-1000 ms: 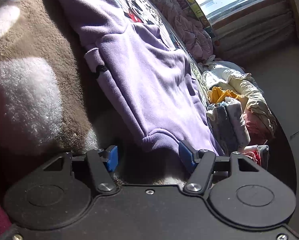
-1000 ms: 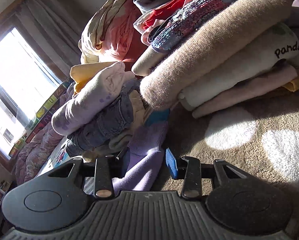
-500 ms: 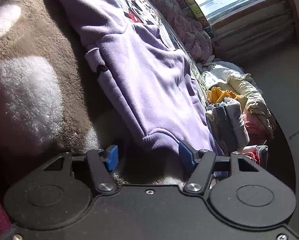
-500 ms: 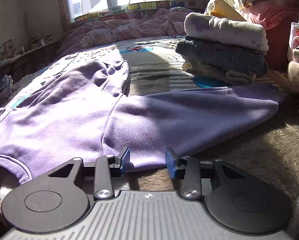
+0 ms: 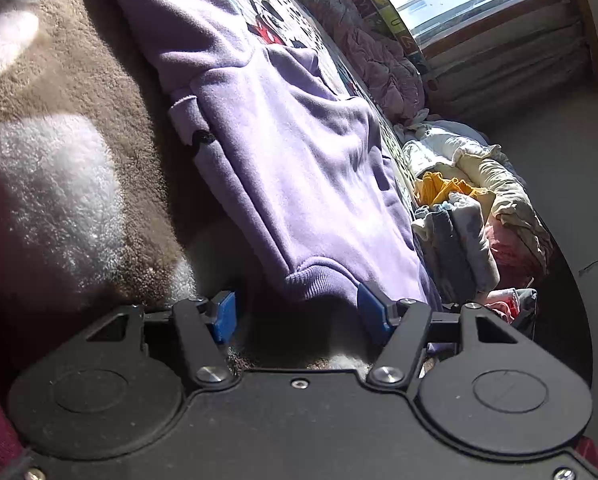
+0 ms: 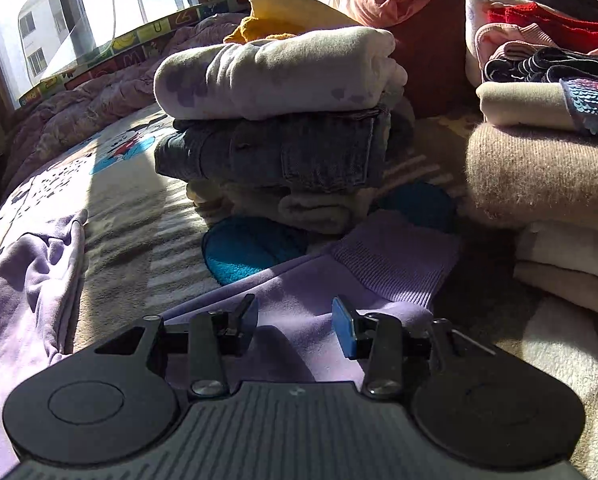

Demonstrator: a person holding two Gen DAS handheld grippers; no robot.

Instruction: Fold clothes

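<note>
A purple sweatshirt (image 5: 299,160) lies spread on the bed. In the left wrist view its ribbed cuff (image 5: 319,280) rests just ahead of my left gripper (image 5: 297,314), which stands open and low over the fuzzy blanket, pads clear of the cloth. In the right wrist view a purple sleeve (image 6: 299,292) runs to its ribbed cuff (image 6: 399,264) at the right. My right gripper (image 6: 295,320) hovers over that sleeve, open, with the cloth lying flat beneath its fingers. More of the sweatshirt (image 6: 27,280) is bunched at the left.
A folded stack topped by a white garment over jeans (image 6: 275,120) stands just beyond the cuff. A second stack with a tan sweater (image 6: 539,168) is at the right. Loose clothes (image 5: 479,208) pile by the wall. A quilt (image 5: 379,60) lies under the window (image 6: 79,12).
The right wrist view swung from the clothes stacks across the sweatshirt's body and now rests over the sleeve near its cuff. The left gripper has stayed put.
</note>
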